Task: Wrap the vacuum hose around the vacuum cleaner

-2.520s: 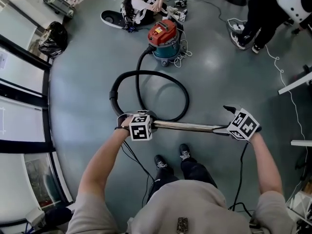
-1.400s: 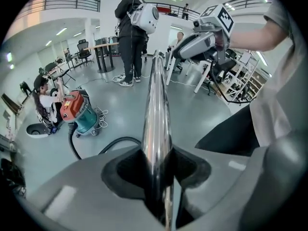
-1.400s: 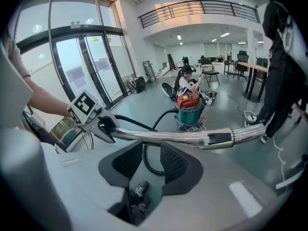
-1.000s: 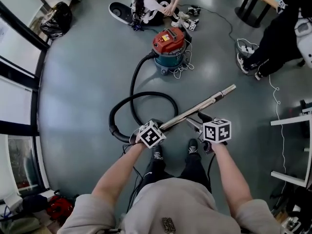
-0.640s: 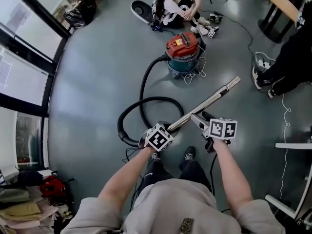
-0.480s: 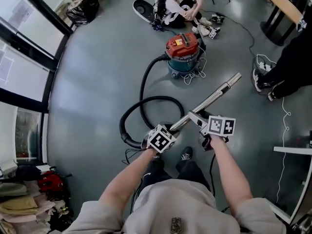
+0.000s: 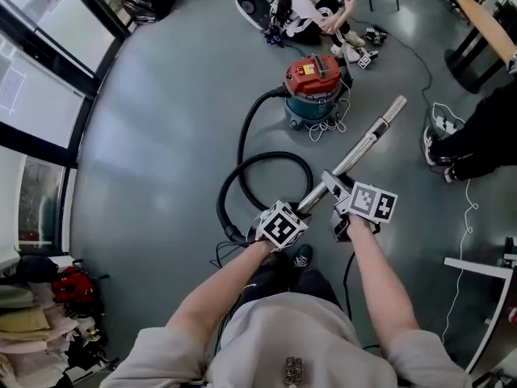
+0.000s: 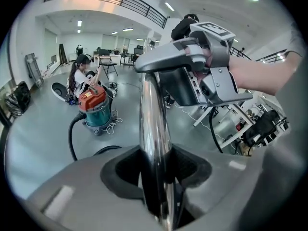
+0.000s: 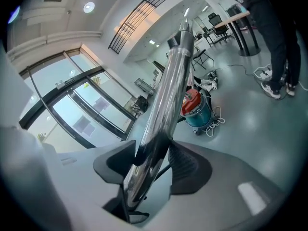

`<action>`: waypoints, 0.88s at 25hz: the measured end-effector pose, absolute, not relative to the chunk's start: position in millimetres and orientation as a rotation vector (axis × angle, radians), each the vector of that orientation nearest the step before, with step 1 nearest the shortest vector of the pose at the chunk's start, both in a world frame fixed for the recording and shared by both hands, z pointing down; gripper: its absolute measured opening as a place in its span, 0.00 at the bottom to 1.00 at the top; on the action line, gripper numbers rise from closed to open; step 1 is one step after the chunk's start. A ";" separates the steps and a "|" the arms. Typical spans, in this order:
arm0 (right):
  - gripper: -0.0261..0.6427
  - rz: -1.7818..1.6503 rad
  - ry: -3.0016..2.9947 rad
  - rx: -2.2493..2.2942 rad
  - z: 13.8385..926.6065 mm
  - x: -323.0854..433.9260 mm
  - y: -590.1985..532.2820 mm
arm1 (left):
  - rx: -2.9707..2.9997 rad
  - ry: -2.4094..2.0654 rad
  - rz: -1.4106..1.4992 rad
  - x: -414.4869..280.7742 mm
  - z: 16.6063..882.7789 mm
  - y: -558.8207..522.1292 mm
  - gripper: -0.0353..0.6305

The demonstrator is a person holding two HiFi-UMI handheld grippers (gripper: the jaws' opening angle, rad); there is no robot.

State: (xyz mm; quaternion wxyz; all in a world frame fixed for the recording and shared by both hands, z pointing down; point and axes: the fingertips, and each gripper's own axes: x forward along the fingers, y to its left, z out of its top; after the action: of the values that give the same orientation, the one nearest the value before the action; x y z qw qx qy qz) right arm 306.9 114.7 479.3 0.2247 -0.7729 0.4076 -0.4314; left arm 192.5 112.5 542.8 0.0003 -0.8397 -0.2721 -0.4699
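The vacuum cleaner (image 7: 315, 86), red-topped with a teal body, stands on the grey floor ahead of me. Its black hose (image 7: 250, 136) leaves the left side, makes one loop on the floor and rises to my left gripper (image 7: 297, 212). A chrome wand (image 7: 367, 140) runs from there up-right, its free end near the vacuum. My left gripper (image 8: 156, 166) is shut on the wand (image 8: 153, 129) at its hose end. My right gripper (image 7: 336, 187) is shut on the same wand (image 9: 166, 95) a short way further along. The vacuum shows small in both gripper views (image 8: 94, 107) (image 9: 195, 107).
A person (image 7: 311, 10) sits on the floor just behind the vacuum, with small items beside them. Another person (image 7: 477, 148) stands at the right near a power strip (image 7: 440, 122) and cable. A white cord (image 7: 327, 125) lies by the vacuum. Glass walls line the left; bags (image 7: 36, 297) lie lower left.
The wand swung from lying across me to pointing up-right toward the vacuum. My right gripper came in close to the left one. The hose loop drew tighter.
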 end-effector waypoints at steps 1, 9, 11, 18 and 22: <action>0.39 -1.179 1.147 -2.155 474.7 308.9 110.3 | -2.645 -0.864 -1.471 194.7 543.9 112.7 0.30; 0.36 -1.189 1.114 -2.154 470.1 329.0 74.3 | -2.733 -0.944 -1.447 208.3 539.3 98.2 0.31; 0.35 -1.176 1.106 -2.139 464.5 330.3 63.9 | -2.732 -0.972 -1.433 211.1 538.3 89.6 0.32; 0.33 -1.123 1.203 -2.191 439.8 333.4 44.4 | -2.733 -0.958 -1.449 215.2 541.4 65.8 0.32; 0.33 -1.093 1.227 -2.216 427.2 356.3 53.3 | -2.726 -0.892 -1.435 220.4 525.8 47.3 0.36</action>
State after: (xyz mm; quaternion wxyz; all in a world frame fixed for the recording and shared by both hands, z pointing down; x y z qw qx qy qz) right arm 356.3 53.3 427.2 0.1903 -0.7885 0.4367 -0.3891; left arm 220.4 47.3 525.8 -0.0326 -0.8495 -0.2779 -0.4474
